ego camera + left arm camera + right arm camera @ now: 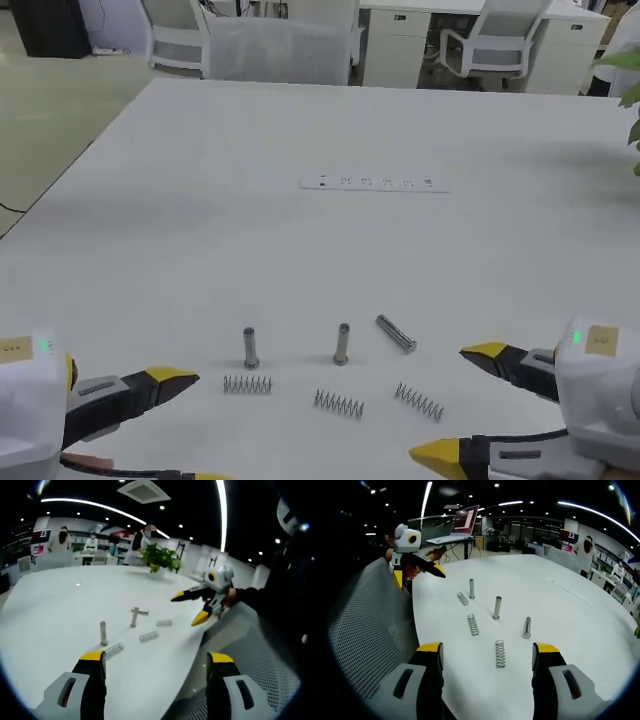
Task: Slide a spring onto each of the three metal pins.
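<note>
Two metal pins (249,347) (342,343) stand upright on the white table (300,250), and a third pin (396,334) lies on its side to their right. Three springs (247,384) (339,403) (418,401) lie flat in a row just in front of the pins. My left gripper (190,430) is open at the near left, level with the springs, holding nothing. My right gripper (455,403) is open at the near right beside the right spring. In the right gripper view the nearest spring (500,653) lies between the open jaws, ahead of the tips (487,650).
A flush socket strip (375,182) sits mid-table beyond the pins. Office chairs (490,40) stand past the far edge, and a plant (630,90) is at the right. A mesh chair back (365,630) is close to the table's near edge.
</note>
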Demonstrator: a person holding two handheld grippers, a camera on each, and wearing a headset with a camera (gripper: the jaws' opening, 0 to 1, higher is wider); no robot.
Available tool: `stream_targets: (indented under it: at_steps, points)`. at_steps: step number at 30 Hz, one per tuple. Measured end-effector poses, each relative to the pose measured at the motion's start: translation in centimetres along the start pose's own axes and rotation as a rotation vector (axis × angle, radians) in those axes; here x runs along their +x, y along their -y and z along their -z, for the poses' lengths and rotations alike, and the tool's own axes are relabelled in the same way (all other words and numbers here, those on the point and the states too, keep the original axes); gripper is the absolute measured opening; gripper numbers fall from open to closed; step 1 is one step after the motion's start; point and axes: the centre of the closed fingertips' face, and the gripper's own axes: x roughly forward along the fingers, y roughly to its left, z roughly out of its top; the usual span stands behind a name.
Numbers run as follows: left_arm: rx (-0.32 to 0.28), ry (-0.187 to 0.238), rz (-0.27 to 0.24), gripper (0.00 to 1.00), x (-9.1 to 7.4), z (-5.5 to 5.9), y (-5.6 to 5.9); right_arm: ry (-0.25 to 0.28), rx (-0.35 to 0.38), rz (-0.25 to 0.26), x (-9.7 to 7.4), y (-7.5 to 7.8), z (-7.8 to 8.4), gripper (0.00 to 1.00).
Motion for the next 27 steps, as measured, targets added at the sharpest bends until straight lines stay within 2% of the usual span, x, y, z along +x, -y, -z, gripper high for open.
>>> stream_targets:
  at_steps: [3,18,27]
  points:
    - [-0.001,-0.005,0.004,0.78,0.0,0.08,0.08,-0.003,-0.001,-0.002,0.02,-0.05,0.04,0.71]
    - [-0.004,0.018,-0.007,0.78,-0.2,-0.37,-0.11,-0.011,0.003,-0.003,0.0,-0.08,0.21,0.71]
    - [-0.008,0.016,-0.007,0.78,-0.19,-0.33,-0.11,0.005,0.03,0.016,-0.32,0.63,0.07,0.71]
